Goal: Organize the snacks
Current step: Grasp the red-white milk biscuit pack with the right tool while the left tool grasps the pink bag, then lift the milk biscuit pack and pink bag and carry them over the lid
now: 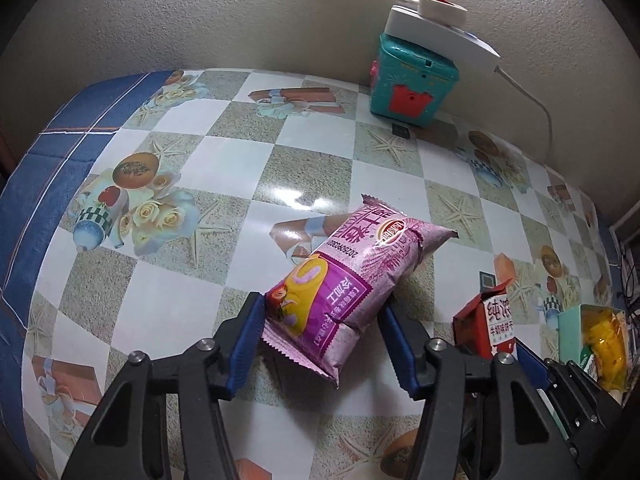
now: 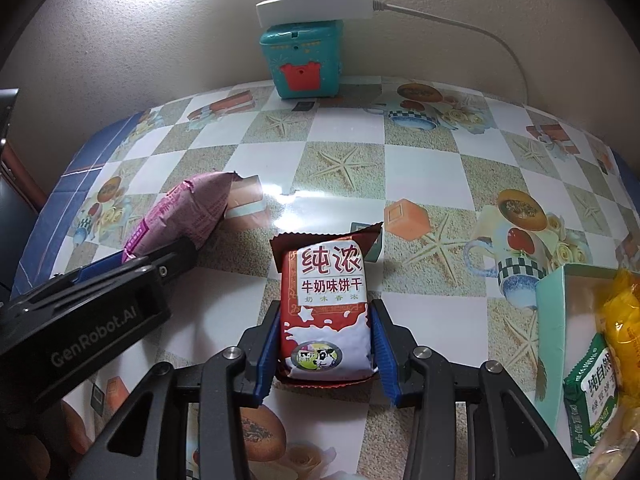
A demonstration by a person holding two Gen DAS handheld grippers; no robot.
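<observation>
Snacks on the counter (image 1: 224,184): two loose packs, plus at least two more inside an open box at the right edge. Pink-purple snack pack (image 1: 340,284) is a puffy foil pillow with crimped zigzag ends, lying diagonally between the jaws of the left gripper (image 1: 320,344); blue ribbed pads (image 1: 244,344) are pinching its near end, and the far end sticks out past them. Red-and-white biscuit pack (image 2: 326,312) is a squarer, glossy block with brown crimped flaps and a cow picture, pinched at both sides by the right gripper (image 2: 326,348).

Two grippers, both black with blue pads. One teal toy box (image 2: 304,62) with a red front stands against the wall, with one white power strip (image 2: 316,4) on top and one plug in it (two white cables run off).

Right wrist view shows the mint-green cardboard box (image 2: 550,308) clearly, holding a green biscuit pack (image 2: 592,392) and a yellow bag (image 2: 620,320); it also shows the left gripper from the side, branded lettering on its body. Left wrist view shows only a sliver of that box, but the pink pack's printed face, which the right view shows only from behind. Counter cover is glossy vinyl: checks, starfish, cups, roses, blue border.
</observation>
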